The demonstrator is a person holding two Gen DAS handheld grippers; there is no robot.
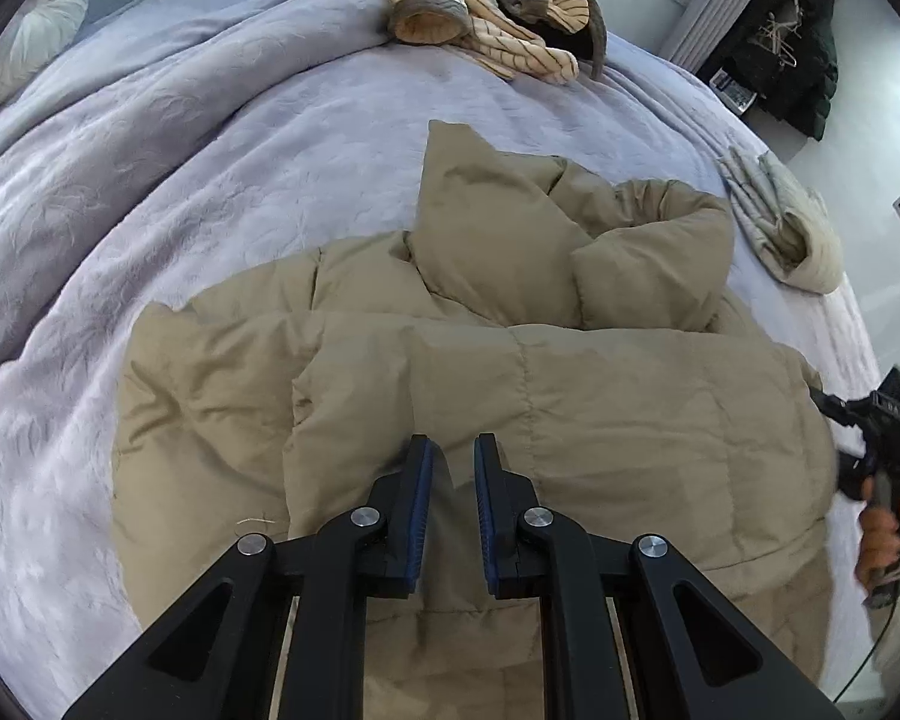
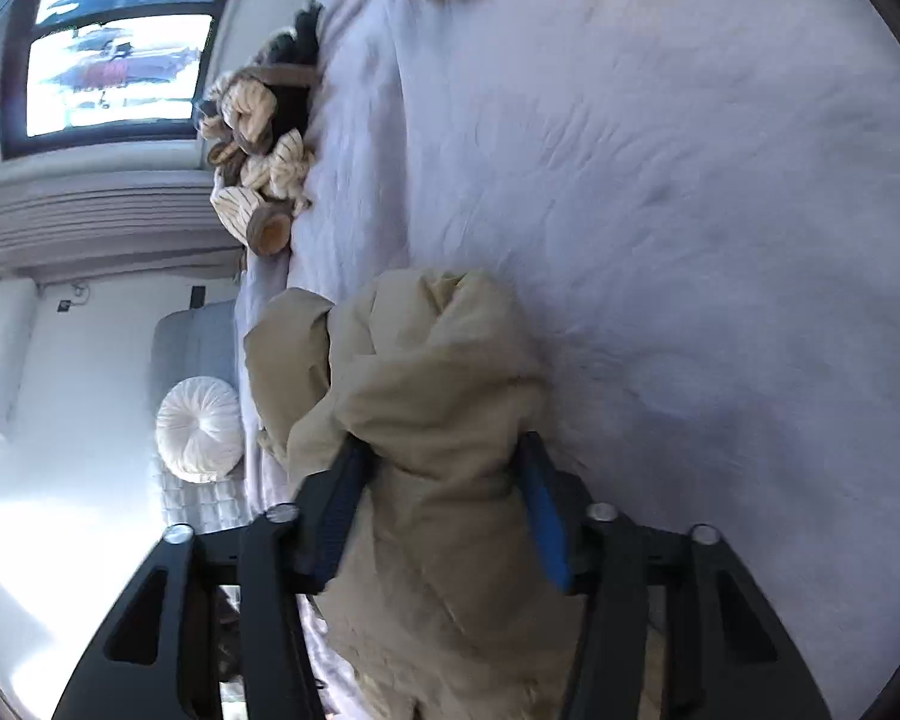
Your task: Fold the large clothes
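A lavender bedspread (image 1: 270,180) is covering the bed, and the tan puffer jacket (image 1: 510,372) is lying across its near half, long axis running side to side, sleeves bunching toward the far side. A striped garment pile (image 1: 486,12) is sitting well apart at the far edge. The right gripper (image 2: 444,510) is clamping a thick bunch of jacket at the right end. The left gripper (image 1: 453,504) is hovering directly above the jacket's near middle, jaws nearly together with a thin fold of fabric seemingly pinched between them.
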